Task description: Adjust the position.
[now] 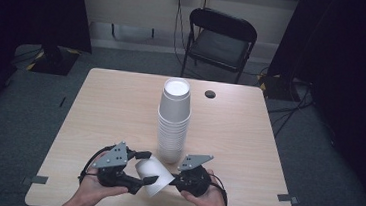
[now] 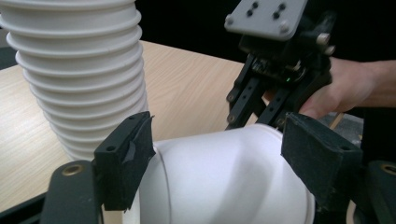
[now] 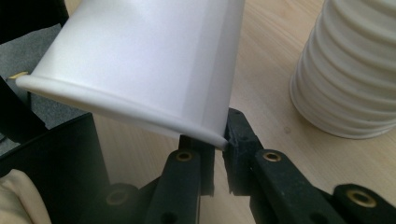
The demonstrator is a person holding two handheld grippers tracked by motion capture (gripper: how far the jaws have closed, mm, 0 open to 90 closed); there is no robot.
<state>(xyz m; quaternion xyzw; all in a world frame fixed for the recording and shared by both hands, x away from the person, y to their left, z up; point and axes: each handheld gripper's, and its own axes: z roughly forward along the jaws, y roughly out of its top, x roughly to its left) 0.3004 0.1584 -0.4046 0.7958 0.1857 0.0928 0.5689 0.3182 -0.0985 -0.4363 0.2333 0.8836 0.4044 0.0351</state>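
A single white paper cup (image 1: 152, 173) lies tilted on its side just above the table's front edge, held between both grippers. My left gripper (image 1: 147, 167) has its two black pads on opposite sides of the cup's body (image 2: 224, 177), and the wall looks slightly dented. My right gripper (image 1: 173, 180) pinches the cup's rim (image 3: 205, 133) between its nearly closed fingertips, and it also appears past the cup in the left gripper view (image 2: 254, 116). A tall stack of upside-down white cups (image 1: 173, 122) stands just behind the grippers, apart from the held cup.
The light wooden table (image 1: 110, 106) has a small dark round hole (image 1: 210, 94) near its far edge. A black folding chair (image 1: 221, 41) stands beyond the table. The cup stack (image 3: 350, 70) is close on the right gripper's right side.
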